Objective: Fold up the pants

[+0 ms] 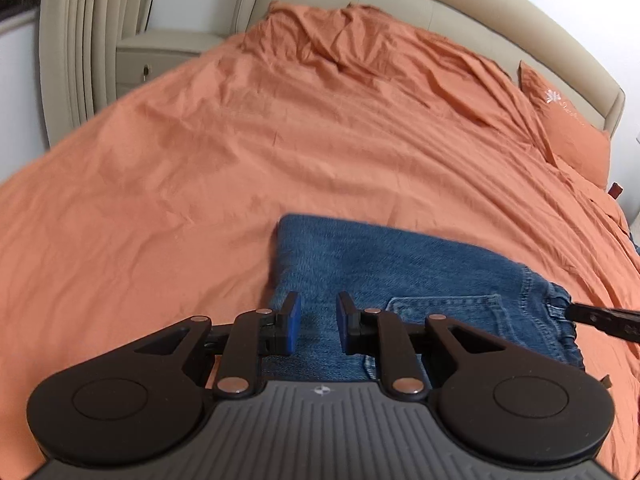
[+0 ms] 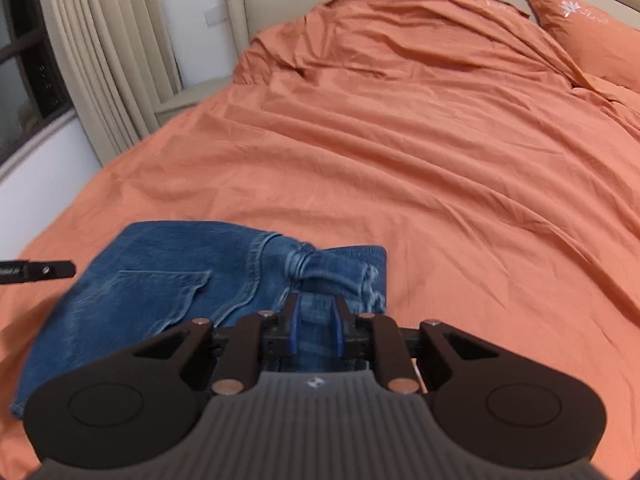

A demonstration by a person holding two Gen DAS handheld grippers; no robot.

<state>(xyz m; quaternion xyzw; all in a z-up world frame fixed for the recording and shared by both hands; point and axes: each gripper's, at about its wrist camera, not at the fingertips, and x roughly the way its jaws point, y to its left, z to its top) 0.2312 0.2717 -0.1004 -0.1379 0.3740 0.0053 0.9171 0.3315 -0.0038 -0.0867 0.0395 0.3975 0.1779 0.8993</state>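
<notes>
Black gripper bodies fill the bottom of both views. From the left wrist, the left gripper (image 1: 318,322) hangs over the jeans (image 1: 400,272), its blue pads (image 1: 292,326) parted by a narrow gap; denim shows behind the gap, and nothing appears pinched. The jeans lie folded on the orange sheet (image 1: 160,200) near the bed's near edge, back pocket (image 1: 444,312) up. At the right edge a black finger of the right gripper (image 1: 600,318) reaches the waistband. Farther right a pillow (image 1: 568,128) leans on the beige headboard (image 1: 440,12).

From the right wrist, a curtain (image 2: 100,60) hangs at left, and the left gripper's tip (image 2: 40,270) pokes in beside the jeans (image 2: 160,280). The right gripper (image 2: 316,324) sits over the bunched waistband, pads close together; whether they pinch denim I cannot tell.
</notes>
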